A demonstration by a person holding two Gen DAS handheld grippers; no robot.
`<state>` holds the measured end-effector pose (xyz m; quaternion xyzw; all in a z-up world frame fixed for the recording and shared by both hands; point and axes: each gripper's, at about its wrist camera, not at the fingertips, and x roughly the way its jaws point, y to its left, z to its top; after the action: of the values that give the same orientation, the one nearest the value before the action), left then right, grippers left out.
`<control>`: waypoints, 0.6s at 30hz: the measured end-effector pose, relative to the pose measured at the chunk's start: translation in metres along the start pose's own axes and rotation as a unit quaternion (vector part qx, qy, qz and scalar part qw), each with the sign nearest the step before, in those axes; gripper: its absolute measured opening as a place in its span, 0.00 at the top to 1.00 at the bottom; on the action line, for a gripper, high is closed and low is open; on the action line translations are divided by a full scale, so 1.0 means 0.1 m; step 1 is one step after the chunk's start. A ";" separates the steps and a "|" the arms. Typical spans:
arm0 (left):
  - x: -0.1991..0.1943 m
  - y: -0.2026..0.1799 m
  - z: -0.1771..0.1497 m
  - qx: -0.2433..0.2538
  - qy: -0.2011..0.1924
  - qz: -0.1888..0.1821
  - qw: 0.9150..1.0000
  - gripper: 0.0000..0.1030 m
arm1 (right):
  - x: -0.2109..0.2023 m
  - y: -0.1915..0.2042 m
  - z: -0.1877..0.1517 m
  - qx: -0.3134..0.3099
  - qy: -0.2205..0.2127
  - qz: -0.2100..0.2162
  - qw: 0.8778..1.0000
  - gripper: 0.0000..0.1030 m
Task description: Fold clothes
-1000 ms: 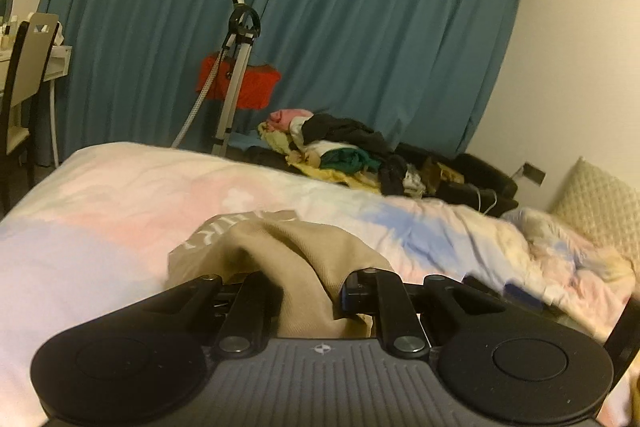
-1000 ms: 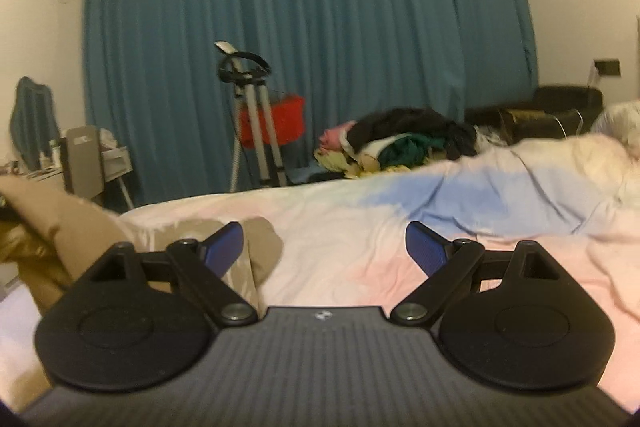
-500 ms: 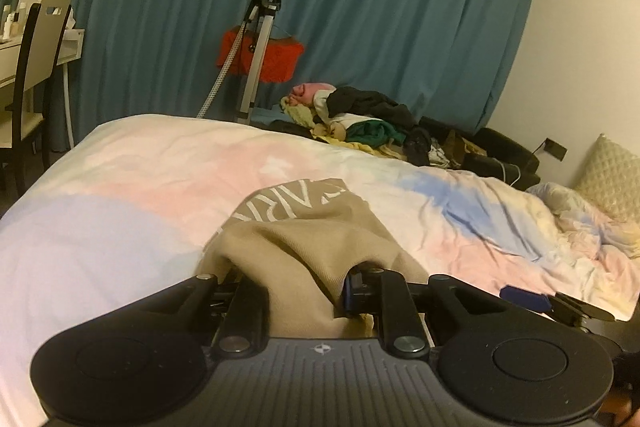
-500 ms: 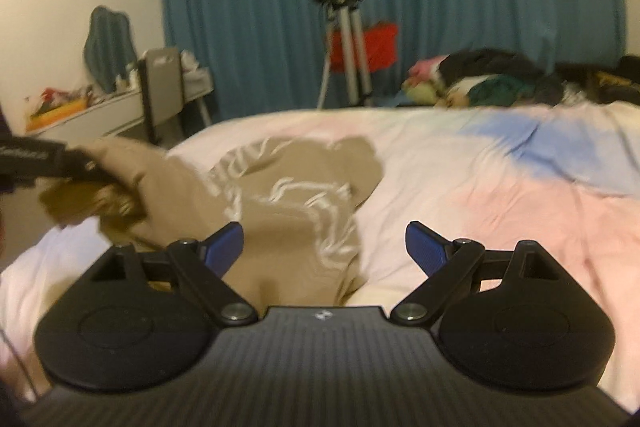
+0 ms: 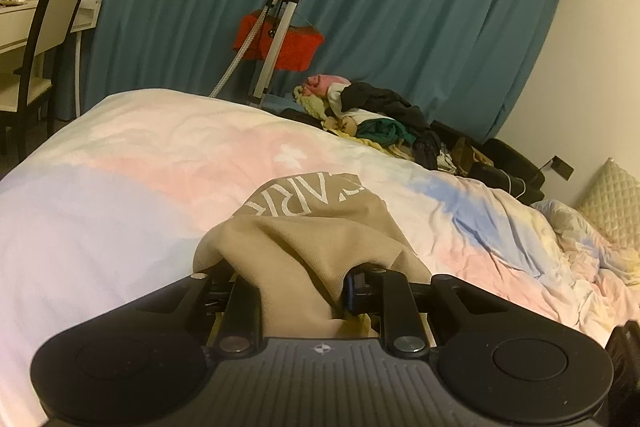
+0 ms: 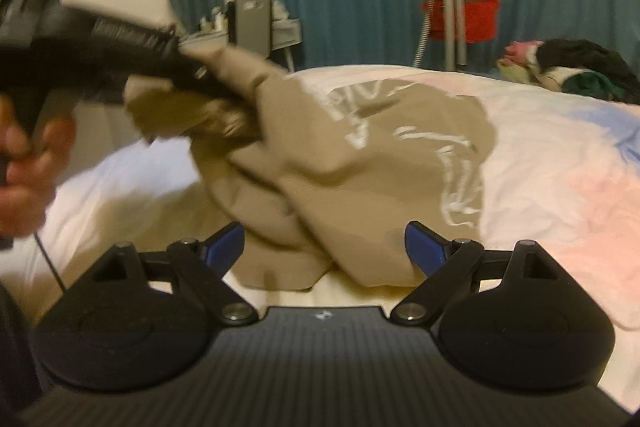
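My left tool [image 5: 294,281] grips the tan shirt [image 6: 360,163] on the bed [image 5: 120,195]. My right tool [image 6: 325,247] gapes wide, empty, shirt just ahead.

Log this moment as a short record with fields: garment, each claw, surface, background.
garment: tan top with white lettering, bunched, partly spread on the bed
left claw: closed on a fold of the tan top, lifting that end
right claw: open, blue pads on either side of the tan top's near edge, not pressing
surface: pastel bed cover, wrinkled
background: pile of unfolded clothes beyond the bed, teal curtain, tripod
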<state>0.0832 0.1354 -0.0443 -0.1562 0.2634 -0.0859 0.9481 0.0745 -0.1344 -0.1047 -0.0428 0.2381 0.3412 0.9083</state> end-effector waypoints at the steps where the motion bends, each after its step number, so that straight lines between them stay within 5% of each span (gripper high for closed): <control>1: 0.00 0.00 -0.01 0.000 0.000 0.000 1.000 0.78 | 0.03 0.03 -0.02 -0.007 0.006 -0.004 1.000 0.21; 4: -0.01 -0.02 -0.02 -0.003 0.002 0.003 1.000 0.78 | 0.04 0.02 -0.07 -0.005 0.015 -0.024 1.000 0.45; 6: -0.02 -0.03 -0.02 -0.005 0.004 0.002 1.000 0.78 | -0.01 -0.04 -0.05 0.014 0.007 -0.037 0.999 0.72; 9: -0.03 -0.04 -0.03 -0.006 0.006 -0.001 1.000 0.77 | -0.15 -0.20 0.03 0.065 -0.016 -0.053 0.996 0.88; 18: -0.03 -0.33 -0.19 0.043 0.051 -0.049 0.997 0.50 | -0.82 -0.62 0.27 0.174 -0.135 -0.086 0.972 0.92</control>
<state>0.0683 0.1006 -0.0467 -0.1239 0.2990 -0.1514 0.9340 0.0714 -0.2240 -0.0481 0.1420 0.1646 0.2174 0.9516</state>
